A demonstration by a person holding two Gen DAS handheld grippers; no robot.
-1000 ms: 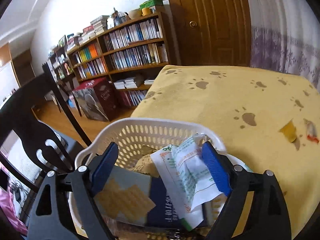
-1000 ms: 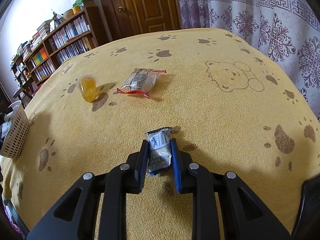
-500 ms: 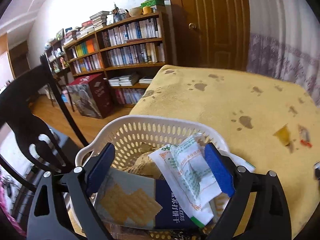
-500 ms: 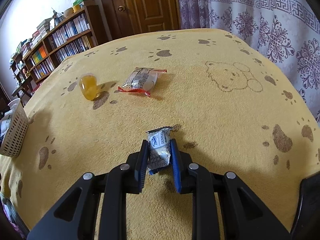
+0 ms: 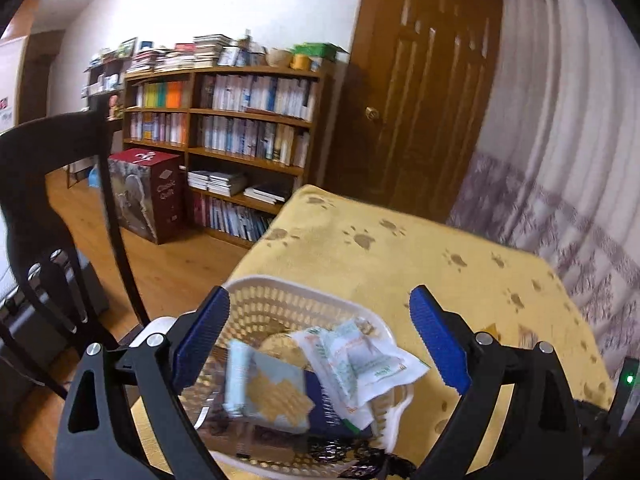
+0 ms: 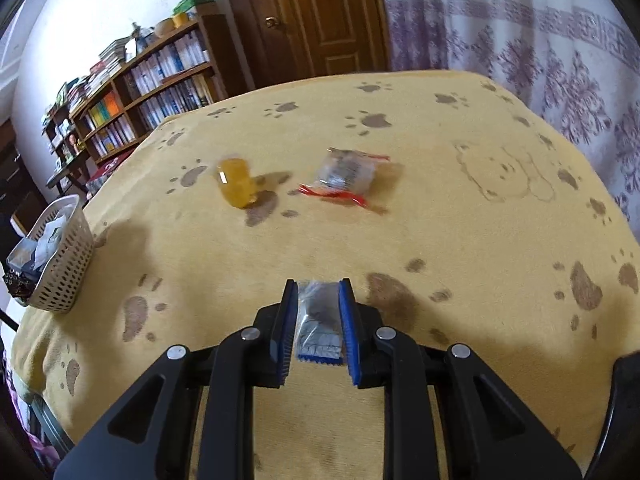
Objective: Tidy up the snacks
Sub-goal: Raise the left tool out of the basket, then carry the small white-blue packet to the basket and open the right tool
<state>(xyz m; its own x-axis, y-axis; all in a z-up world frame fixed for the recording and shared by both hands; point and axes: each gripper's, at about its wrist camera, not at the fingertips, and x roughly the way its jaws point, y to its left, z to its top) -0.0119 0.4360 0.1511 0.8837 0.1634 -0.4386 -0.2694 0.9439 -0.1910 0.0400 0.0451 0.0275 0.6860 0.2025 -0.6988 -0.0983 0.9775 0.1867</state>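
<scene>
We judged the step in hand to be carrying a picked-up snack to the basket (image 6: 60, 264), which stood at the table's left edge and already held several packets. Our right gripper (image 6: 318, 320) had its blue pads pinched on a small silver packet with a blue serrated edge (image 6: 320, 332), held above the yellow paw-print tablecloth (image 6: 460, 240), well to the right of the basket. Our left gripper (image 5: 320, 344) was spread wide and empty, hovering right over the basket (image 5: 288, 292), with a white-and-green pouch (image 5: 360, 364) and a flat blue cracker packet (image 5: 272, 396) lying in it between the pads. Two snacks lay out on the cloth, both well to the right of the basket and beyond the held packet: a translucent yellow jelly cup (image 6: 237, 184) and, just past it, a clear wrapper with red ends (image 6: 344, 174). The next move, as we saw it, called for swinging the right gripper leftward over the basket rim and letting go there, while the left one cleared out of the way; afterward the two loose snacks would need fetching. As for writing, the frames were blurred: print showed on the pouch and on the held packet, but we could not read it. Only a red box (image 5: 148, 192) on the floor beyond the basket bore script that looked like "Classic Quilt".
</scene>
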